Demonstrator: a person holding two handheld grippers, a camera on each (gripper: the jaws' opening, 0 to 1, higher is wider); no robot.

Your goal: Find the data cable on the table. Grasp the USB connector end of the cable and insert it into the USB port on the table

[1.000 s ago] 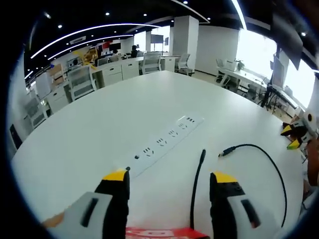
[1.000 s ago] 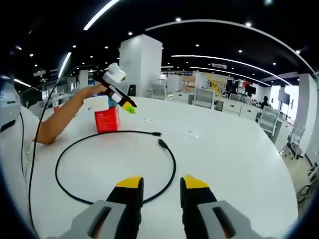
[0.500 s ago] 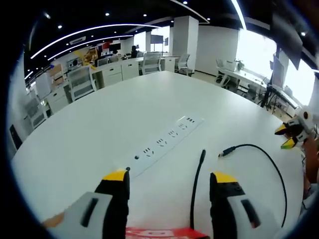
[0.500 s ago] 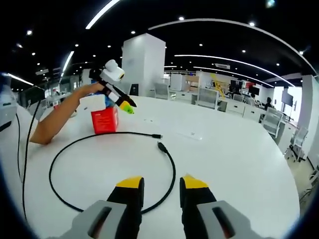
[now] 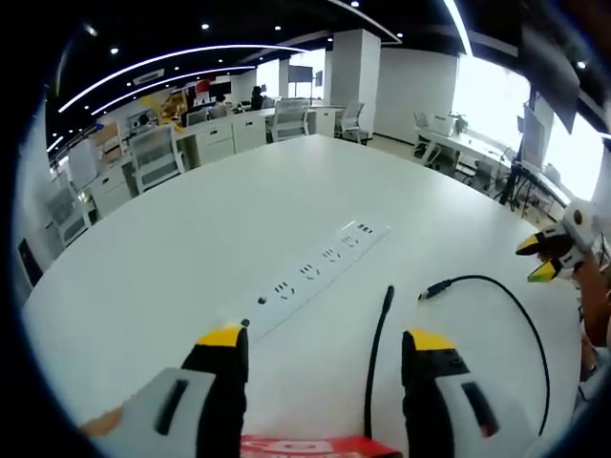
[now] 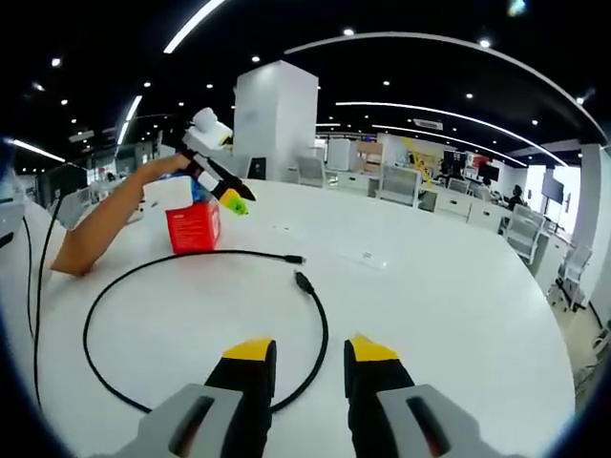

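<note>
In the left gripper view, the left gripper (image 5: 325,348) is hovering low over the white table (image 5: 191,248) with its yellow-tipped jaws standing wide apart and nothing between them. A red box (image 5: 315,446) is lying at the very bottom edge beneath the jaws. One end of the black data cable (image 5: 535,334) is running up between the jaws, touching neither, and finishing in a long dark connector (image 5: 387,298). The other end is arcing round on the right and finishing in a small plug (image 5: 431,290) lying just beside that connector. A little farther on, a white power strip (image 5: 315,272) is lying flat and diagonal, well inside the tabletop, with bare white surface stretching all round it to the curved far edge. At the right margin the right gripper (image 5: 546,258) is showing, held up above the table edge.

In the right gripper view, the right gripper's (image 6: 302,355) jaws are standing narrowly parted, empty, above open tabletop. Ahead, the cable (image 6: 115,296) is lying in a big loop, its two ends (image 6: 298,271) lying near one another towards the table's middle. Beyond the loop, the left gripper (image 6: 216,181) is being held by a person's arm (image 6: 105,224) above the red box (image 6: 194,225). Farther right the table is lying bare to its rim, with office desks and chairs (image 6: 401,186) beyond.
</note>
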